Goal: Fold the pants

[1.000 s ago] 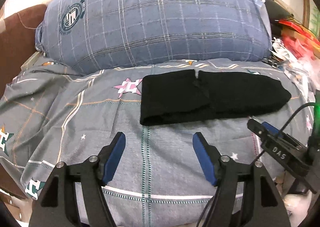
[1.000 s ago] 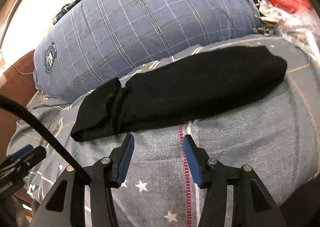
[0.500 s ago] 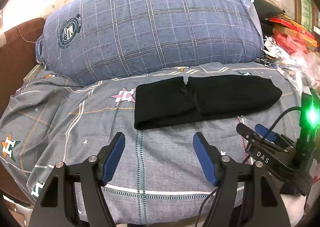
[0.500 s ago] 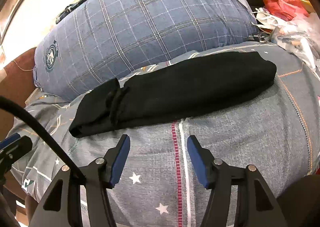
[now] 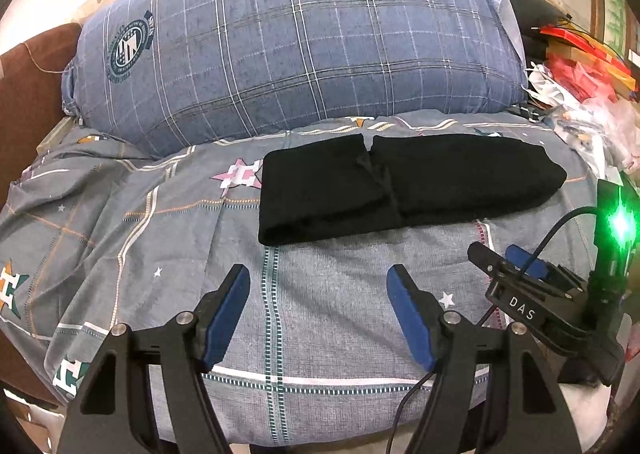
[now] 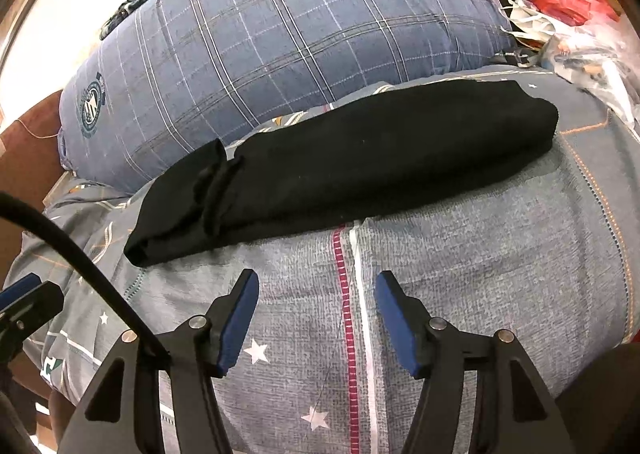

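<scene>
Now, folded black pants (image 5: 404,188) on bedsheet (image 5: 328,294), left gripper (image 5: 318,286) & right gripper (image 6: 316,294) jaws apart, empty, "DAS" on right gripper.

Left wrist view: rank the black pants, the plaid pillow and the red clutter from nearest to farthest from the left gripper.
1. Black pants: just ahead of the left gripper, on the bedsheet.
2. Plaid pillow: behind the pants.
3. Red clutter: far right, beside the pillow.
</scene>
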The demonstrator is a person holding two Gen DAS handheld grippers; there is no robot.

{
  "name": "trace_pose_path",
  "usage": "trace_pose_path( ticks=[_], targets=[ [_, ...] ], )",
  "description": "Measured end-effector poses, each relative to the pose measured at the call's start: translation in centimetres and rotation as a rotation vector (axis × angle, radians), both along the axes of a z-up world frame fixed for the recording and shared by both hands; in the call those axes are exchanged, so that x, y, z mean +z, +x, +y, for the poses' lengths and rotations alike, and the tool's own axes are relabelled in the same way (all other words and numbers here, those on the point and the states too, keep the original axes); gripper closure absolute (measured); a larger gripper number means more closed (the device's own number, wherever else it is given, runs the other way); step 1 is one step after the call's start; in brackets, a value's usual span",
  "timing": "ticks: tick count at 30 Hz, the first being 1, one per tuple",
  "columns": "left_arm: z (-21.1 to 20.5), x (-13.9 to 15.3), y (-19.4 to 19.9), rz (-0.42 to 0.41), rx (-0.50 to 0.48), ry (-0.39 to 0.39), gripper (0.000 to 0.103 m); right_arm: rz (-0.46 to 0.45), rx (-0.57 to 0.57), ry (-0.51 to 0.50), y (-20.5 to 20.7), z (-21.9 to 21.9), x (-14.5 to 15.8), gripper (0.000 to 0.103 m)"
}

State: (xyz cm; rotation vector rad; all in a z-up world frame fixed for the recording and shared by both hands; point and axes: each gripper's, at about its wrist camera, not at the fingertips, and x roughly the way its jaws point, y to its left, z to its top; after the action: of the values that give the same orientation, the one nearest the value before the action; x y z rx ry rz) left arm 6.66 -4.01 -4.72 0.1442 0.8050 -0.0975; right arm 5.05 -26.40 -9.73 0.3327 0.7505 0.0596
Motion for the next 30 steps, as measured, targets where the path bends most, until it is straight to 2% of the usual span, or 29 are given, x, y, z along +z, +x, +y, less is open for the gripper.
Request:
trace_pose_path(
  ticks=[9, 12, 16, 18, 21, 25, 26, 28, 30],
  targets=[
    [-0.1, -1.0, 1.3, 0.047, -0.012, -0.004, 0.033, 0.021, -0.004, 0.012, 0.5, -0.3, -0.6, 0.036],
    [-0.8, 0.4, 2.8, 0.032, -0.057, -0.005, 0.033, 0.006, -0.029, 0.042, 0.3, -1.1, -0.2, 0.036],
    [-2.6, 2.9, 5.6, 0.016, -0.17, -0.02, 0.031, -0.068, -0.164, 0.097, -0.9, -5.3, 1.8, 0.033],
    [-4.4, 3.7, 7.8, 0.047, -0.235, -0.035, 0.028, -0.074, -0.239, 0.137, -1.4, -8.3, 2.2, 0.027],
    [-8.2, 3.9, 11.6, 0.139, -0.331, -0.06, 0.028, -0.026, -0.328, 0.211, -1.3, -12.6, 1.4, 0.027],
    [-14.6, 3.0, 16.1, 0.234, -0.447, -0.092, 0.028, 0.057, -0.359, 0.46, -0.3, -16.8, -1.0, 0.027],
    [-17.0, 2.5, 17.2, 0.258, -0.49, -0.091, 0.028, 0.073, -0.362, 0.492, 0.1, -17.3, -1.5, 0.027],
    [-20.3, 1.5, 18.7, 0.299, -0.554, -0.098, 0.028, 0.065, -0.364, 0.523, 0.8, -18.1, -1.8, 0.027],
    [-23.9, 0.1, 20.5, 0.348, -0.606, -0.095, 0.028, 0.049, -0.364, 0.51, 1.7, -18.5, -1.6, 0.027]
  ],
)
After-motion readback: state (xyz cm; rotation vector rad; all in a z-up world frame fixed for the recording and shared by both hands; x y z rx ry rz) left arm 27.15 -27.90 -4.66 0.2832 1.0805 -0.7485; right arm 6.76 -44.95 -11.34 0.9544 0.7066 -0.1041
